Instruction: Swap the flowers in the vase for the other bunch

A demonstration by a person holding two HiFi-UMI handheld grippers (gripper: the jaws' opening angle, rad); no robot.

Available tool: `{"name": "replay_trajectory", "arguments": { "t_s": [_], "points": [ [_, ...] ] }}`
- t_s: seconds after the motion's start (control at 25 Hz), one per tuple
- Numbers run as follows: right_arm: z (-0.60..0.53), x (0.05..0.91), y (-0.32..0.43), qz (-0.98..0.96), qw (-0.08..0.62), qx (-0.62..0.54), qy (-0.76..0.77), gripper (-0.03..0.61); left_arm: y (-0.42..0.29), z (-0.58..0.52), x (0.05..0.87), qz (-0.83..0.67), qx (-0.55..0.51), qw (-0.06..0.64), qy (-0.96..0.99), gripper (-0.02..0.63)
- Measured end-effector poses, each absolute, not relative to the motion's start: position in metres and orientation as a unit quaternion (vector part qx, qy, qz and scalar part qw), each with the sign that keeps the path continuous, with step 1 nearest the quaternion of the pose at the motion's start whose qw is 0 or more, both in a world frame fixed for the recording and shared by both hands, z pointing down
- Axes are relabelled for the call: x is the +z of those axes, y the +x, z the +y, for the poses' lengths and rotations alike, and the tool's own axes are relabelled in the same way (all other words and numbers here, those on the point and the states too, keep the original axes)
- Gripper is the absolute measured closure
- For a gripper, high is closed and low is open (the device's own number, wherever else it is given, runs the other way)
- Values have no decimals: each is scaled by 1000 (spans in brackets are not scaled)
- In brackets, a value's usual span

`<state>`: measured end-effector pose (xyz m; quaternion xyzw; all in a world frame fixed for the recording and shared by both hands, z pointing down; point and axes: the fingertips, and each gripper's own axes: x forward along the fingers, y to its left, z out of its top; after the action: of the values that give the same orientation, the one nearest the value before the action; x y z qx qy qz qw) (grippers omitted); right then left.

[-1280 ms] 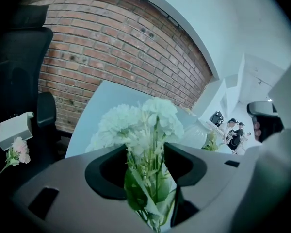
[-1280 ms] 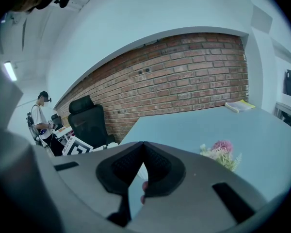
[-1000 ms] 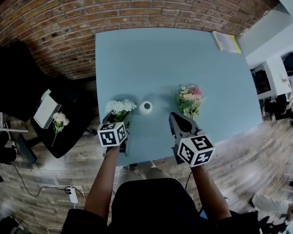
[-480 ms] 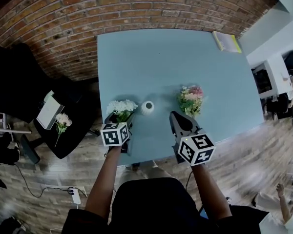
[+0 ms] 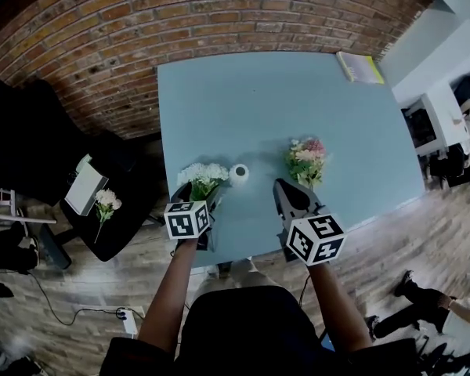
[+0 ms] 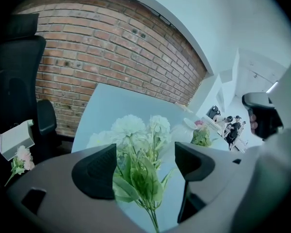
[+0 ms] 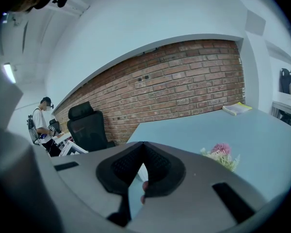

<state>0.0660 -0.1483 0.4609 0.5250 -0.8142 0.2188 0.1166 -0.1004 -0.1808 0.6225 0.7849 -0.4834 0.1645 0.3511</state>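
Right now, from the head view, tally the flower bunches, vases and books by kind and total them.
Flower bunches: 3 (white bunch, pink and green bunch, pale pink bunch at far left)
Vases: 1 (white vase)
Books: 1 (yellow book)
Total: 5

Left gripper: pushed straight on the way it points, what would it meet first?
The white flower bunch with green leaves, already between the jaws of the left gripper; they have just been opening. Depth beyond it is unclear.
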Motion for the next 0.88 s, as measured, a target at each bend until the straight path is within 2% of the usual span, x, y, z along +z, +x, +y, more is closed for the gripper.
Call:
{"name": "replay_trajectory", "arguments": {
  "t_s": [0.48,0.88],
  "points": [
    [-143,449,61,-813,102,211,534,565,-101,-175,598,-462,158,331,807,251],
    [-142,431,62,-814,85,195,541,565,-90,-168,540,-423,123,289,850,262]
  ]
}}
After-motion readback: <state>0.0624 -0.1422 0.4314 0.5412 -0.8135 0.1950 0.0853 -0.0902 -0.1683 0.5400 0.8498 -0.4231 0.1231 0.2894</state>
